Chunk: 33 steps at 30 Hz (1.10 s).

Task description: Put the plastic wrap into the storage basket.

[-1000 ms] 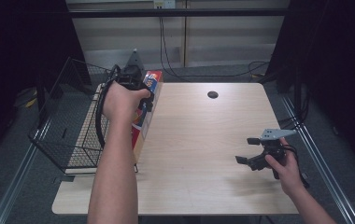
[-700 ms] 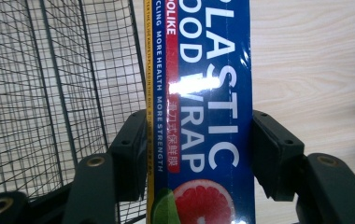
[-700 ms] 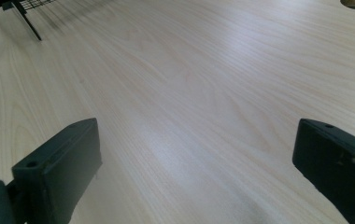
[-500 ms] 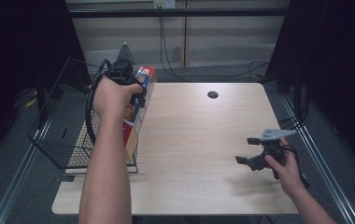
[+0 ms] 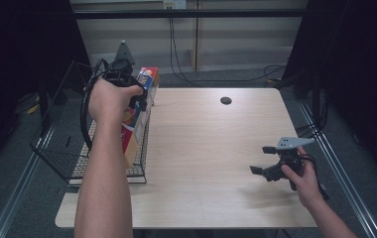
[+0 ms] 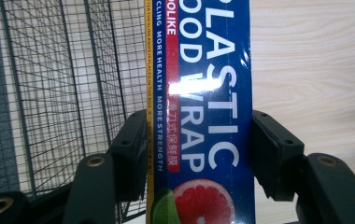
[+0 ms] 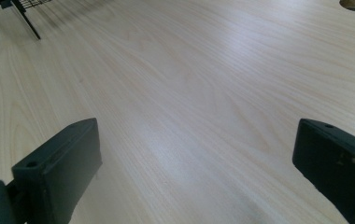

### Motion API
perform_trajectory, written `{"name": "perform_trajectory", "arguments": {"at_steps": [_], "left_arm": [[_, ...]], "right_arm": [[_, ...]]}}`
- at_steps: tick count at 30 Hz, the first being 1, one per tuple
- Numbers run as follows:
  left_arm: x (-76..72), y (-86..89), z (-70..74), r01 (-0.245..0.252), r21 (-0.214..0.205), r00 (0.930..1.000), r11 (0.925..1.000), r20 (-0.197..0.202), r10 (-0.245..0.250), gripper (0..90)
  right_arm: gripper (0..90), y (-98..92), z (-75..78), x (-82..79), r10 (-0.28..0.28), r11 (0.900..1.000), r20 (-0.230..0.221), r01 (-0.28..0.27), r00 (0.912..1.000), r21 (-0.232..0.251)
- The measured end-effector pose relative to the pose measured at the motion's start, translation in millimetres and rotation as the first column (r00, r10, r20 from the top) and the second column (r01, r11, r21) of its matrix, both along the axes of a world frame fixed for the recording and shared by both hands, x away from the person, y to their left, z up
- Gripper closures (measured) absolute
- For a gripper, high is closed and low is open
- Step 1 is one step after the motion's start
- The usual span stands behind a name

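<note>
Left gripper (image 5: 136, 101), upper left of the high view: fingers (image 6: 131, 149) clamp the plastic wrap box (image 6: 203, 107) across its narrow width, so the long box hangs steady over the near wall of the wire basket (image 5: 65, 158). Judged: box being moved into the basket. Right gripper (image 5: 268, 171), lower right: fingers wide, nothing between, idle over the counter (image 5: 211, 148).

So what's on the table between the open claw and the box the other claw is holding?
Nothing: in the high view, bare table stretches from the right claw to the box.
</note>
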<state>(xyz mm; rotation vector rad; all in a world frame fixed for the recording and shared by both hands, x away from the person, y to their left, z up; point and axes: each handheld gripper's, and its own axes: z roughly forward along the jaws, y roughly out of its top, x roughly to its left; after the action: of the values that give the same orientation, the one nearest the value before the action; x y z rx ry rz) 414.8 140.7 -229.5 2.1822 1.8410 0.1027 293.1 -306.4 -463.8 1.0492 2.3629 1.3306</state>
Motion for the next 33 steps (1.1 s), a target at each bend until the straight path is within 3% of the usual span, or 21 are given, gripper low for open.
{"name": "perform_trajectory", "arguments": {"at_steps": [20, 33], "left_arm": [[-1.3, 30.6, 12.1, -0.029, 0.016, 0.9995, 0.9994, 0.014, 0.029, 44.2], [-0.5, 47.8, 16.1, -0.085, 0.006, 0.9961, 0.9964, 0.024, 0.085, 44.1]], "right_arm": [[1.0, -0.2, 0.1, -0.3, -0.002, 1.0000, 0.002, 0.002, 1.0000, -0.008], [1.0, 2.1, -1.0, 0.1, 0.002, 0.9999, -0.004, -0.002, 1.0000, -0.014]]}}
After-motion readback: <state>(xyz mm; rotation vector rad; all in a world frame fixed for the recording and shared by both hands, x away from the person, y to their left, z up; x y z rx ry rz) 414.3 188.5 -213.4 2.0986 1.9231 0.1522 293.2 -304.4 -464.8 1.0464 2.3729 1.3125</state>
